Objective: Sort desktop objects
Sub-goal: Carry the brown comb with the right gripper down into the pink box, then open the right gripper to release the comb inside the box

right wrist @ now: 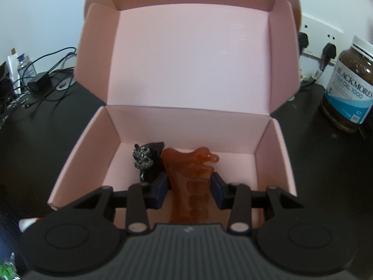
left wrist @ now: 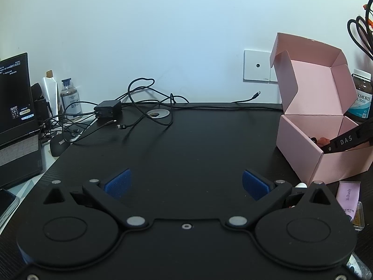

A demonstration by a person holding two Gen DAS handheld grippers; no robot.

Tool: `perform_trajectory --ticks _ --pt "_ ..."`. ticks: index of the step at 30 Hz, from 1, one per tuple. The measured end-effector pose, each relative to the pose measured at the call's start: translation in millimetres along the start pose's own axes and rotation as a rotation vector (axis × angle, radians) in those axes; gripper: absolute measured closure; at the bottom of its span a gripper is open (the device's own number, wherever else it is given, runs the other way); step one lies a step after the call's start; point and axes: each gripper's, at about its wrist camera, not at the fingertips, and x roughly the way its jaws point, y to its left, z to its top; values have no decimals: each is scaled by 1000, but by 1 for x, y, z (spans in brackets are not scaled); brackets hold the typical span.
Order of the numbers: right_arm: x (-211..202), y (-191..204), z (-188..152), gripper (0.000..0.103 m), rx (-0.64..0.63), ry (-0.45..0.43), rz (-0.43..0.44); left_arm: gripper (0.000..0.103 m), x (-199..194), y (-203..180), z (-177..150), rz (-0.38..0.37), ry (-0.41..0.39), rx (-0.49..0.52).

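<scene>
The black desk (left wrist: 186, 140) carries everything, with the laptop (left wrist: 16, 107) at its left edge and a tangle of cables and a charger (left wrist: 107, 110) along the far edge. At the desk's right edge sits the open pink box (right wrist: 186, 121), its lid standing upright behind it, and a brown supplement bottle (right wrist: 349, 84) stands just beyond the box's right wall.

The left gripper (left wrist: 186, 182) hangs over the bare middle of the desk, its blue pads spread wide with nothing between them.

The right gripper (right wrist: 189, 186) reaches over the box's near wall and pinches an amber comb-like piece (right wrist: 188, 170), the pads pressing its two sides. The piece's lobed far end lies low in the box, near the middle of the floor (whether it touches the floor cannot be told). Just to its left, touching or nearly so, lies a black hair clip with a beaded ornament (right wrist: 145, 161).

The likely step is setting the amber piece down inside. Risks, as a judgement: the left pad sits close to the clip, so spreading the jaws could nudge or snag it. The piece looks smooth and hard, so a release from any height may let it slide or knock. The light cardboard wall could also shift if the gripper body leans on it.
</scene>
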Motion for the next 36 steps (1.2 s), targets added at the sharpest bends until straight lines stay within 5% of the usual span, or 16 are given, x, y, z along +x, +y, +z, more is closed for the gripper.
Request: perform_trajectory --ticks 30,36 --pt "-7 37 1 64 -28 46 12 0 -2 1 -2 -1 -1 0" --pt "-4 39 3 50 -25 39 -12 0 -2 1 -1 0 -1 -1"
